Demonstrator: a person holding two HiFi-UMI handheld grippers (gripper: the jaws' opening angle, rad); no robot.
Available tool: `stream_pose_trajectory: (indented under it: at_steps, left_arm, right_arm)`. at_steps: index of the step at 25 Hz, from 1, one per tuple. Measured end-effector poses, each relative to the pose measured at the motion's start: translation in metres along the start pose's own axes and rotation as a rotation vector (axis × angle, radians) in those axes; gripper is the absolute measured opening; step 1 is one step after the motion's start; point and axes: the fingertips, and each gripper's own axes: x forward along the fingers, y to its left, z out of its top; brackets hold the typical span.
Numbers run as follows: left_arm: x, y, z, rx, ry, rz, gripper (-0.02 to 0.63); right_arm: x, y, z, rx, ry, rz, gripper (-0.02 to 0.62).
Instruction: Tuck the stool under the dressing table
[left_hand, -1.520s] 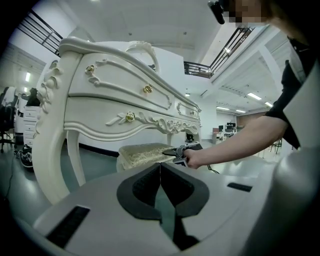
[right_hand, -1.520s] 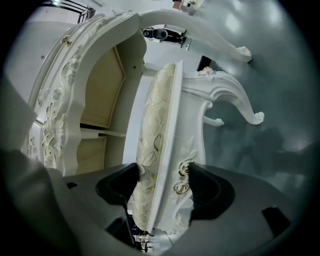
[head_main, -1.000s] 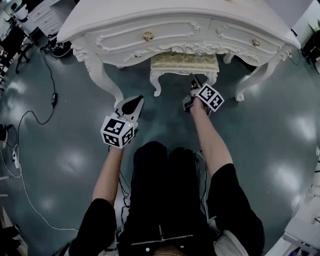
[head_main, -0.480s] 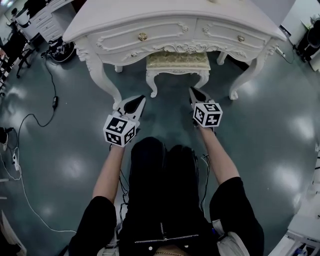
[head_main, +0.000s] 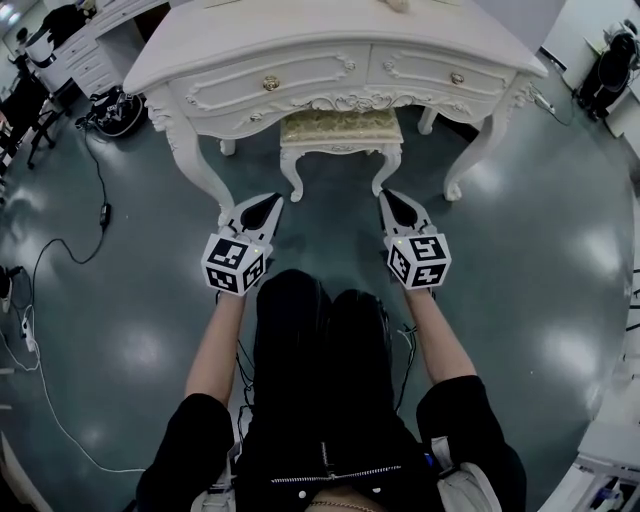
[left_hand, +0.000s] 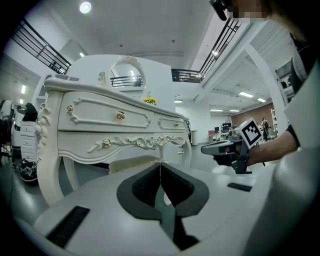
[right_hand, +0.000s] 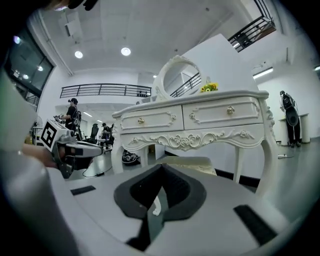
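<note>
1. Left tool (head_main: 270, 200): 7 o'clock of stool, jaws clenched, empty.
2. Stool (head_main: 340, 130): 12 o'clock in head view, on floor (head_main: 520, 260), seat partly under dressing table (head_main: 330, 45), between its 2 front legs.
3. Right tool (head_main: 386, 197): 5 o'clock of stool, jaws clenched, empty.

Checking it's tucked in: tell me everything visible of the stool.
The stool has a pale gold-patterned cushion on a carved white frame with curved legs. It stands upright on the floor, partly under the dressing table, front legs showing. The left gripper and right gripper are clear of it.
</note>
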Motion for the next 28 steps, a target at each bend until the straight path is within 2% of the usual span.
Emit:
stream_pose_trajectory:
  at_steps: [13, 22, 28]
  left_arm:
    - [0.002, 0.006, 0.007, -0.013, -0.011, 0.011, 0.021]
    - [0.000, 0.007, 0.007, -0.016, -0.016, 0.008, 0.021]
    - [0.001, 0.012, 0.003, -0.023, -0.014, 0.007, 0.021]
  right_arm:
    - [-0.006, 0.006, 0.029, -0.020, -0.046, -0.005, 0.003]
    - [-0.005, 0.013, 0.034, -0.008, -0.081, 0.001, 0.006]
    - [-0.001, 0.018, 0.030, -0.024, -0.069, 0.003, 0.006]
